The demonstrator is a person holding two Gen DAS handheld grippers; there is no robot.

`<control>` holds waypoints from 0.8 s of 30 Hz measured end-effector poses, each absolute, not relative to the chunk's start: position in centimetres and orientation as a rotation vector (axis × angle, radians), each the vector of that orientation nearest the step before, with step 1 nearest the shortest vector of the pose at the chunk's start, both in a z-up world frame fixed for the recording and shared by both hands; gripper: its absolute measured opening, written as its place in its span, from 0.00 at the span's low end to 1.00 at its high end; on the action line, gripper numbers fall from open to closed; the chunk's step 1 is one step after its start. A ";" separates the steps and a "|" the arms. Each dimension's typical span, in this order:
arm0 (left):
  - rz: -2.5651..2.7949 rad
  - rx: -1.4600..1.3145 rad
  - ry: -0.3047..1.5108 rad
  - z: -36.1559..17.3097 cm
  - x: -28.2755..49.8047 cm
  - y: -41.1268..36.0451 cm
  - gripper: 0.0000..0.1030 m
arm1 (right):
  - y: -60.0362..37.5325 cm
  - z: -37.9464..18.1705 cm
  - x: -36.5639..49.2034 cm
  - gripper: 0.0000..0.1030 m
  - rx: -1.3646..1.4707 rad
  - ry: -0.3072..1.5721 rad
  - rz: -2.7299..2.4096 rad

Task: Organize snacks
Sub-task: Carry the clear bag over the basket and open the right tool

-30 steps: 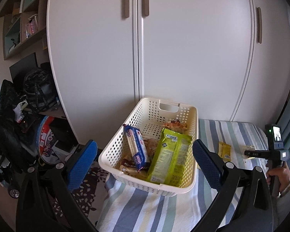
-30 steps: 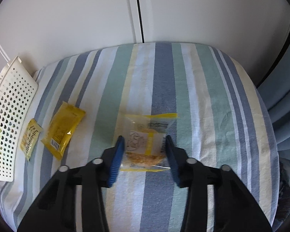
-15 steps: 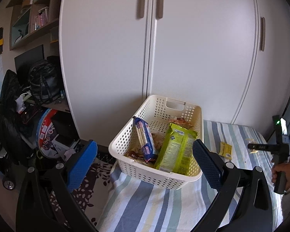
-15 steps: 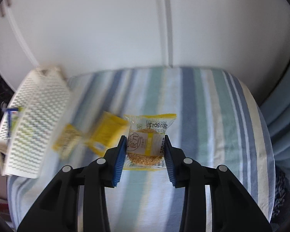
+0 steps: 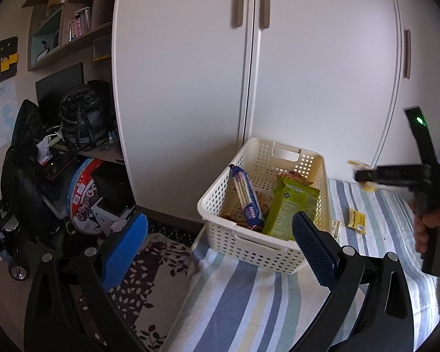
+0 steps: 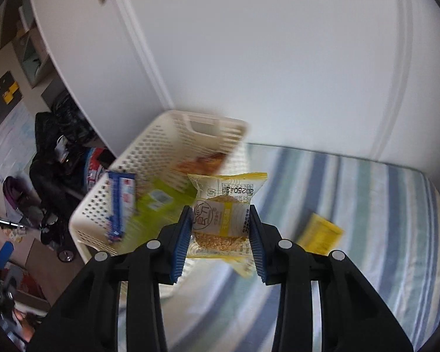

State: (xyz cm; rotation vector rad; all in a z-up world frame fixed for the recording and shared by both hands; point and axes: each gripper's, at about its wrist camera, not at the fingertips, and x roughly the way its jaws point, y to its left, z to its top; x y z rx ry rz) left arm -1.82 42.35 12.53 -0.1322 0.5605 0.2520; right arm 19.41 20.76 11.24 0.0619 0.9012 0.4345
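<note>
Cake packet (image 6: 220, 223) clamped in right tool (image 6: 220, 236), beside basket (image 6: 167, 152) rim

- Soft daylight is filling both views, and the white cupboard doors (image 5: 322, 67) are looking bright with no glare.
- The room left of the cupboard doors is looking dim.
- In the right wrist view, the basket (image 6: 173, 158) below the cupboard doors is smearing with blur, while the snack packet (image 6: 223, 220) is staying sharp.
- Straight lines are bending near the dark picture edges.

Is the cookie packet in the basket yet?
Not yet. The right claw holds the cookie packet in the air beside the basket.
</note>
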 end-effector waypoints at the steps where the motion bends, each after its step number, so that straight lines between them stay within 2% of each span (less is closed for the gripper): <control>1: 0.257 -0.128 0.560 12.5 -2.1 42.5 0.97 | 21.7 11.3 19.5 0.37 0.062 0.905 0.446; 9: 0.271 -0.142 0.548 12.5 -3.7 43.9 0.97 | 28.6 12.1 20.1 0.37 0.020 0.914 0.496; 12: 0.276 -0.150 0.545 12.5 -4.0 44.3 0.97 | 30.4 12.3 20.4 0.43 0.044 0.928 0.534; 15: 0.278 -0.162 0.548 12.4 -4.0 44.6 0.97 | 31.4 12.6 19.8 0.43 0.028 0.910 0.561; 24: 0.248 -0.176 0.549 12.2 -3.4 44.0 0.97 | 28.1 11.5 19.6 0.43 0.013 0.911 0.502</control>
